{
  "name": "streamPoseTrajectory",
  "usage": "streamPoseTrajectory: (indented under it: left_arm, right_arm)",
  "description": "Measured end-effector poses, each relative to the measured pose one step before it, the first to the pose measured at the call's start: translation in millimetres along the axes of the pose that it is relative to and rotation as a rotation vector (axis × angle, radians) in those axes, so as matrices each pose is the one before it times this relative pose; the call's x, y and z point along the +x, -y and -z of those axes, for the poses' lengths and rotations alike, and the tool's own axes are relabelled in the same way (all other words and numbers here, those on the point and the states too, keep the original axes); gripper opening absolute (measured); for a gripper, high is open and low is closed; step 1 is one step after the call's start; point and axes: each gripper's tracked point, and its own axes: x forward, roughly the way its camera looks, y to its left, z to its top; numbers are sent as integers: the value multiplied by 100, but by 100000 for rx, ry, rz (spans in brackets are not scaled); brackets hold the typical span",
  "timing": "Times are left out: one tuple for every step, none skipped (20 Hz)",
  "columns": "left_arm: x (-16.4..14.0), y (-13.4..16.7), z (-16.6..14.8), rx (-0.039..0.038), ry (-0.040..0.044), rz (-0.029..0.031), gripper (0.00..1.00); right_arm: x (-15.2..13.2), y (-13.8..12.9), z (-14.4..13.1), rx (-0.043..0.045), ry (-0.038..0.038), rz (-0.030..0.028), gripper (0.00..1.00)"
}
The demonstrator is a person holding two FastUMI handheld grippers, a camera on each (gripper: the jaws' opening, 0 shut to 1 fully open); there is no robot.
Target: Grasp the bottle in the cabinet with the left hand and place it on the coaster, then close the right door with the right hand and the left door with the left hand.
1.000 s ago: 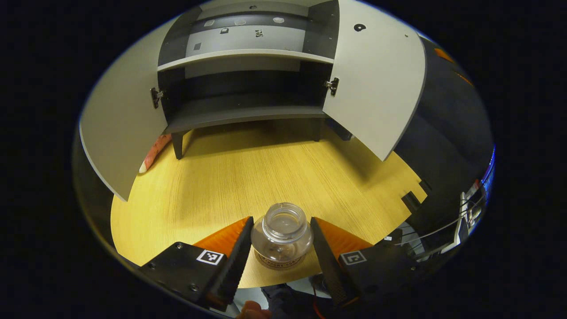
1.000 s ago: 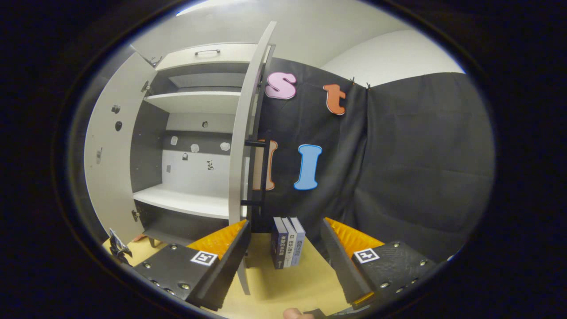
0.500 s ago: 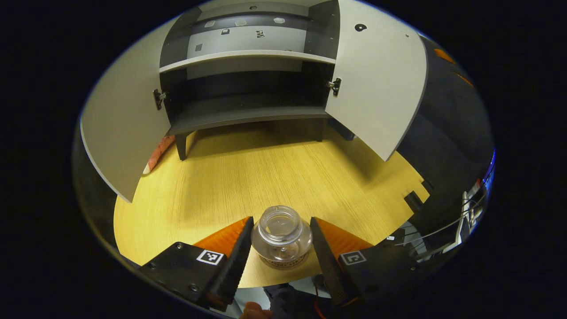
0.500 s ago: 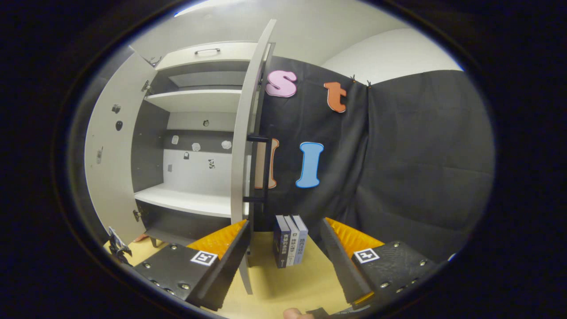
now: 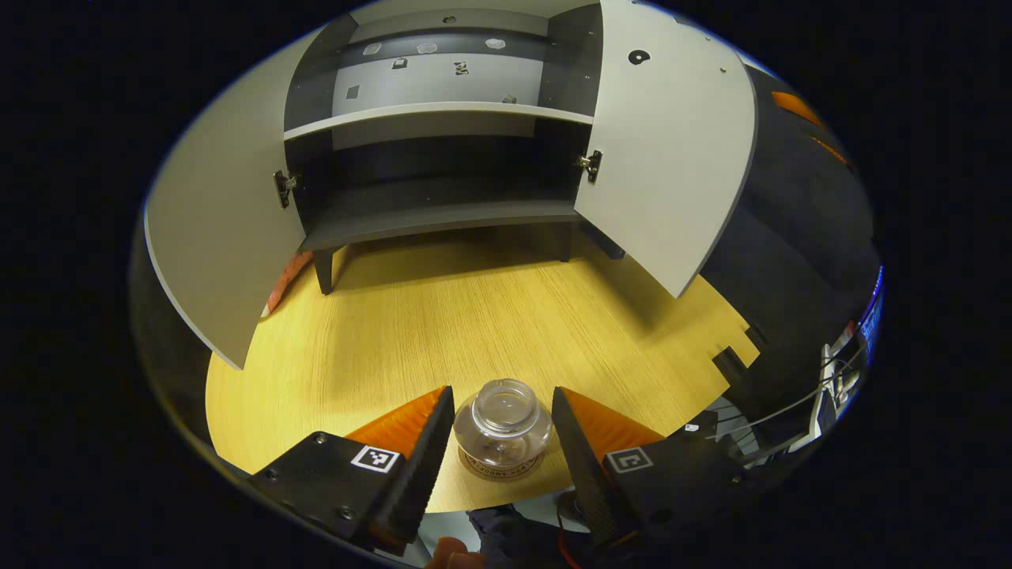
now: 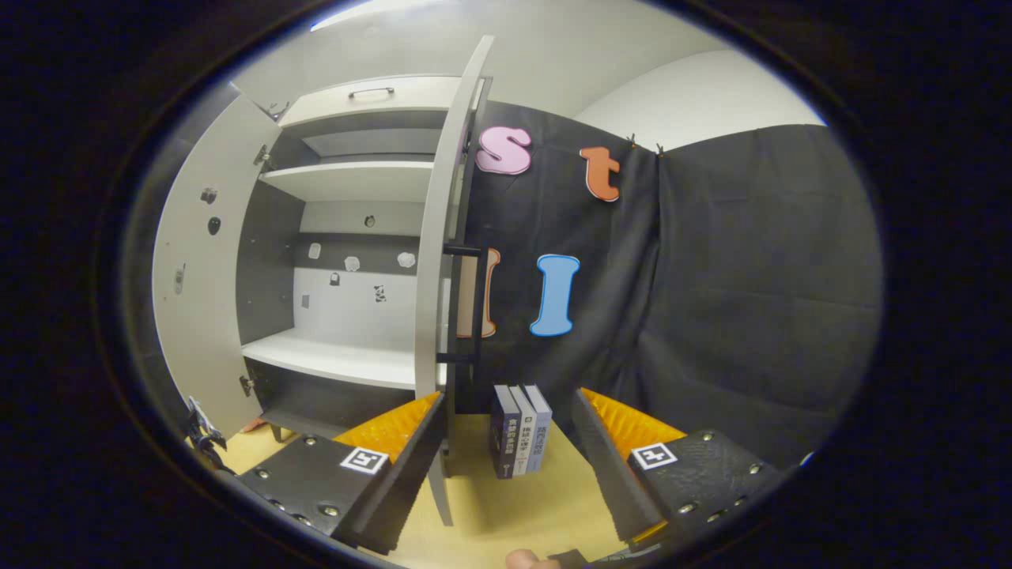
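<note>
A small clear glass bottle point(image 5: 503, 423) stands upright on a round coaster point(image 5: 500, 472) near the table's front edge. My left gripper point(image 5: 502, 389) is open around it, with a narrow gap between each finger and the glass. Beyond it stands the cabinet point(image 5: 435, 213), its left door point(image 5: 213, 229) and right door point(image 5: 672, 158) both swung wide. In the right gripper view, the right door's edge point(image 6: 431, 300) and black handle point(image 6: 474, 304) rise just ahead of my left finger. My right gripper point(image 6: 510, 399) is open and holds nothing.
The yellow wooden table point(image 5: 443, 316) stretches from the bottle to the cabinet's legs. Three upright books point(image 6: 518, 431) stand on the table beside the right door, against the black cloth wall. A person's fingertip point(image 5: 451, 553) shows under the left gripper.
The bottle looks smaller and farther between the left fingers, so the left gripper has drawn back from it. The right gripper has barely moved.
</note>
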Motion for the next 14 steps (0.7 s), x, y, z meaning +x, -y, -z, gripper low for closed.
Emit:
streamPoseTrajectory:
  left_arm:
    - [-143, 37, -332, -588, 715, 22, 80]
    - [-159, 54, -166, -818, 653, 155, 83]
    - [-211, 119, -421, -1027, 1119, 416, 78]
    - [-108, 23, -388, -475, 1206, 115, 78]
    - [-174, -21, -501, -506, 1681, 144, 78]
    - [-125, 64, -116, -449, 525, 147, 78]
    - [-72, 46, -158, -514, -2, -35, 78]
    - [-190, -22, -117, -465, 349, -25, 78]
    - [-116, 44, -467, -620, 923, 228, 78]
    - [-133, 45, -223, -570, 756, 184, 78]
    - [-159, 12, -254, -498, 488, -104, 78]
    - [-63, 68, -305, -565, 629, 67, 78]
    - [-166, 106, -374, -694, 696, 301, 78]
    - [-170, 137, -361, -823, 764, 426, 78]
  right_arm:
    - [14, -67, 26, 123, 41, -152, 94]
    - [13, -77, -111, 138, 151, -66, 94]
    - [-9, -57, -65, 117, 183, -143, 94]
    - [64, -30, -32, 71, 131, -64, 94]
    - [-32, 0, -27, 95, 74, -89, 94]
    - [-17, 28, -10, 112, -16, -23, 94]
    - [-24, 38, 38, 141, -12, 88, 94]
    - [1, 53, -28, 187, -40, 75, 96]
    - [-44, 0, 54, 270, 79, 33, 96]
    - [36, 40, -40, 235, 36, 68, 96]
    - [-103, 60, 23, 202, -51, 3, 96]
    - [-114, 10, -20, 150, 42, -3, 94]
    - [-39, 83, 17, 80, 81, 95, 94]
    - [17, 34, -34, 9, -12, 52, 94]
